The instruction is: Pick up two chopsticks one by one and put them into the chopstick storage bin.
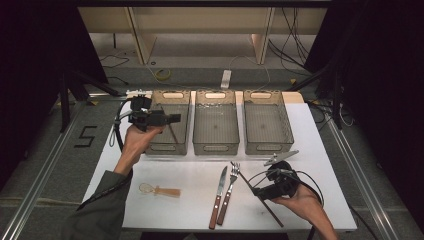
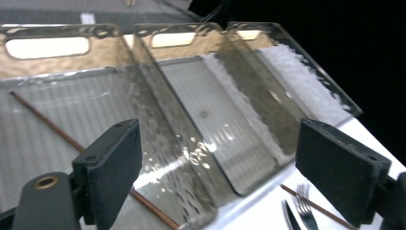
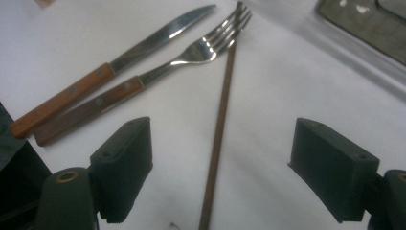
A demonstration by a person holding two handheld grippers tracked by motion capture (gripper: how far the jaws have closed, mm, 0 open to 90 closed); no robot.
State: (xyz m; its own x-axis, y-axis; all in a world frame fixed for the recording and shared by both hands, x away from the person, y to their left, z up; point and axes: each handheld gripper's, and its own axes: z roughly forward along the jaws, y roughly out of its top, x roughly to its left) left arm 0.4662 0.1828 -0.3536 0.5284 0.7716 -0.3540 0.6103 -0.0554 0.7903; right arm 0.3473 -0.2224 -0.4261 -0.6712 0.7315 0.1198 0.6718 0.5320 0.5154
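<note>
The left gripper (image 1: pixel 172 119) is held level over the far-left basket (image 1: pixel 170 147), fingers released above a chopstick (image 2: pixel 52 127). The right gripper (image 1: pixel 260 196) rests low, near right, fingers released astride another chopstick (image 3: pixel 218 139).

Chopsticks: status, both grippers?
Left gripper open over left bin; one chopstick lies inside. Right gripper open over second chopstick on table. Fork touches its tip.

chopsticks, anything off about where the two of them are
They are split up. One chopstick lies slanted in the left bin, while the other chopstick lies on the table, its tip under the fork prongs, between the right gripper's open fingers.
</note>
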